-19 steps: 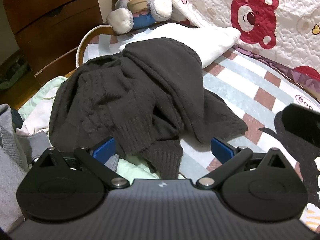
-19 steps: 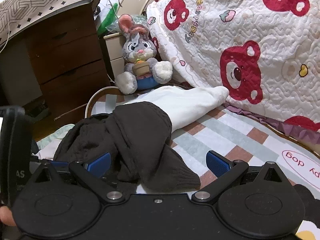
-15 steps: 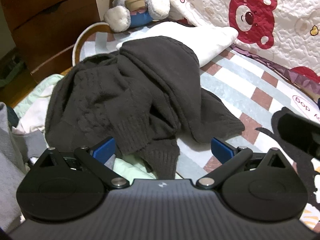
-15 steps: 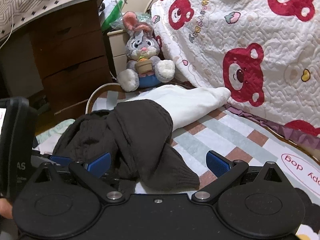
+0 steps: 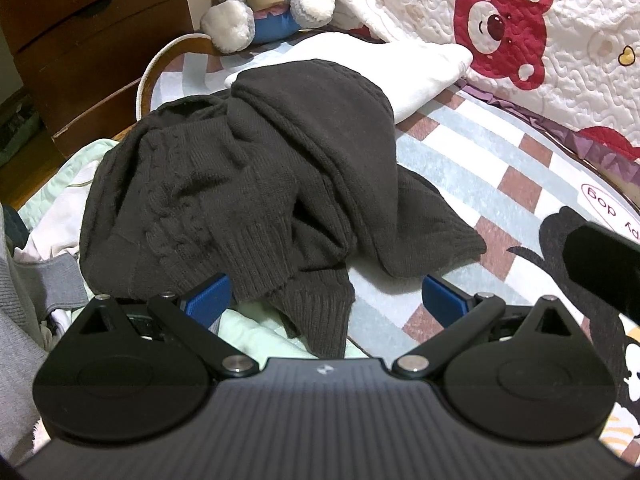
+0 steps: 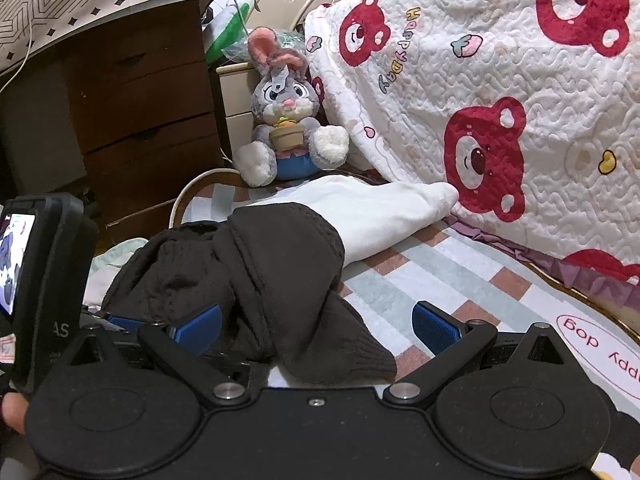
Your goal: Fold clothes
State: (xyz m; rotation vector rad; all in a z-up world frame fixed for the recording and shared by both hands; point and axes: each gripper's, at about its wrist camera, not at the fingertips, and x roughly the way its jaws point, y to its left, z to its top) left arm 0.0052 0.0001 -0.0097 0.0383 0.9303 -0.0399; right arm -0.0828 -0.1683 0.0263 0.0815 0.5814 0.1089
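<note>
A dark brown cable-knit sweater (image 5: 256, 184) lies crumpled on the checked bed sheet (image 5: 480, 152), partly over a white garment (image 5: 420, 68). My left gripper (image 5: 326, 300) is open just above the sweater's ribbed hem, its blue pads (image 5: 208, 300) on either side of a hanging cuff. In the right wrist view the same sweater (image 6: 248, 272) bulges in front of my right gripper (image 6: 318, 326), which is open with a ribbed edge lying between its blue pads (image 6: 434, 326). Neither gripper holds cloth.
A plush rabbit (image 6: 286, 120) sits at the bed's far corner beside a brown dresser (image 6: 136, 100). A quilt with red bears (image 6: 500, 100) is heaped on the right. Pale green and grey clothes (image 5: 48, 216) lie left of the sweater. The other gripper's body (image 6: 36, 260) shows at left.
Both grippers have drifted slightly forward and lower toward the sweater, so it looks larger now. The sweater itself has not moved, and both stay open.
</note>
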